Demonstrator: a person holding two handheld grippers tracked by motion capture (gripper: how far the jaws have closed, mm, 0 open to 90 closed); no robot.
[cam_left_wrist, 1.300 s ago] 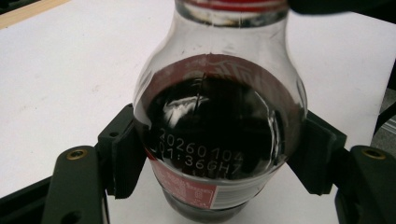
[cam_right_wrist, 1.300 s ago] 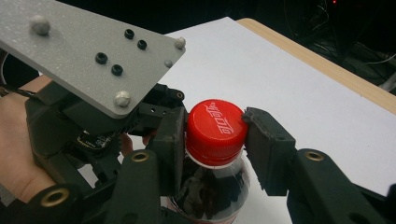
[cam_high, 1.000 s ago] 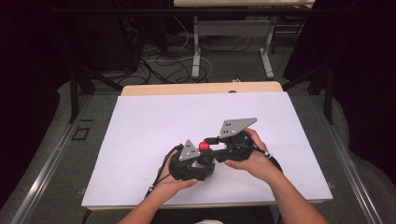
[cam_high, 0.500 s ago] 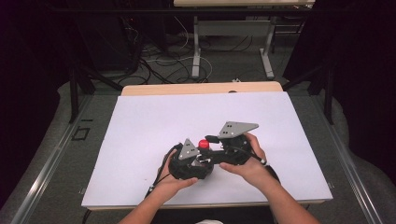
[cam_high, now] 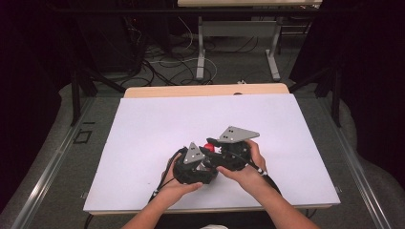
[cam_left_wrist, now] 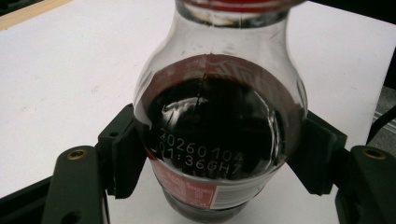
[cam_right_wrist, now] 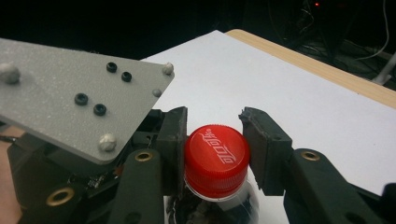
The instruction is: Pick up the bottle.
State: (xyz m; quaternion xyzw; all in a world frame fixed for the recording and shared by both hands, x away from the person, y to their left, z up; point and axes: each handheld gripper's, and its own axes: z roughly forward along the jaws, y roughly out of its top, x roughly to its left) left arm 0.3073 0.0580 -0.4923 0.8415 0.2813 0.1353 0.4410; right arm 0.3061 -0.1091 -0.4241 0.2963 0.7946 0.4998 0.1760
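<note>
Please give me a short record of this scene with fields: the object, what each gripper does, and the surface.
object: bottle, clear, holding dark liquid, red label
cap: red cap, on the bottle
left gripper: shut on the bottle body, fingers pressing both sides
right gripper: shut on the cap, fingers at either side of it
surface: white table, wooden edge at the far side
hands: both near the front edge, close together

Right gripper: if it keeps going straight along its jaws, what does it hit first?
Probably nothing soon: past the red cap clamped in the right gripper lies bare white table, then its far edge. Depth unclear.
</note>
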